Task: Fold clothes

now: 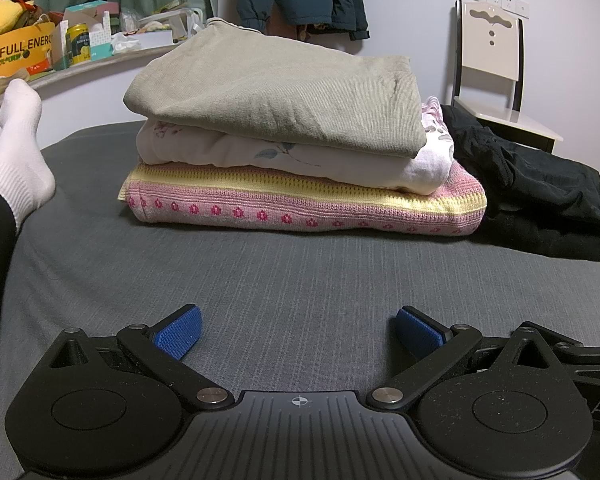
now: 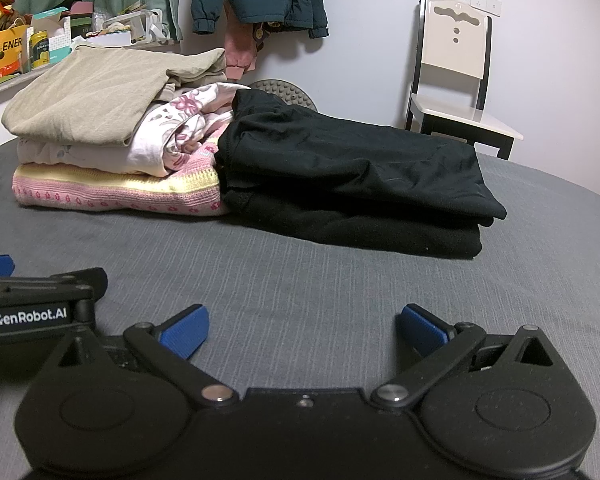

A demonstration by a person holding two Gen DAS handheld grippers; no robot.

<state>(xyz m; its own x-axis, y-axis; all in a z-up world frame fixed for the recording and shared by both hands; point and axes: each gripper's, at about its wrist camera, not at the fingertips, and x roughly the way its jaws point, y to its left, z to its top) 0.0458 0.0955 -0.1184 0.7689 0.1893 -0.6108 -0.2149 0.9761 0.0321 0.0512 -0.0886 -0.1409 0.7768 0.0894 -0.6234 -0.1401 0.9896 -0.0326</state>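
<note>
Bed cover: a grey, finely ribbed sheet [image 1: 300, 272] lies flat under everything, with faint stripes in the weave.
Left stack: a pink knitted blanket with a yellow band and a row of small magenta flowers [image 1: 300, 208] lies at the bottom; on it a soft white floral-print garment [image 1: 284, 160], folded; on top an olive-beige ribbed jersey top [image 1: 276, 88], folded into a slab.
Right stack: two black folded garments [image 2: 352, 176], the upper one smooth, the lower fleecy, lie touching the pink blanket's end.
Writing: a yellow cardboard box [image 1: 16, 50] on the shelf behind reads "FULL ENER..." before it is cut off; the black gripper body seen at the left of the right wrist view reads "GenRobot.AI".
Left gripper [image 1: 298, 330]: held low over the bare sheet, facing the left stack, blue ridged pads spread wide, nothing between them.
Right gripper [image 2: 302, 330]: level beside the left one, facing the black stack, pads likewise spread wide and empty.
Person: a foot in a white sock [image 1: 18, 148] rests on the bed left of the stacks.
Background: a cream-backed chair with a dark frame [image 2: 456, 80] stands by the wall.
</note>
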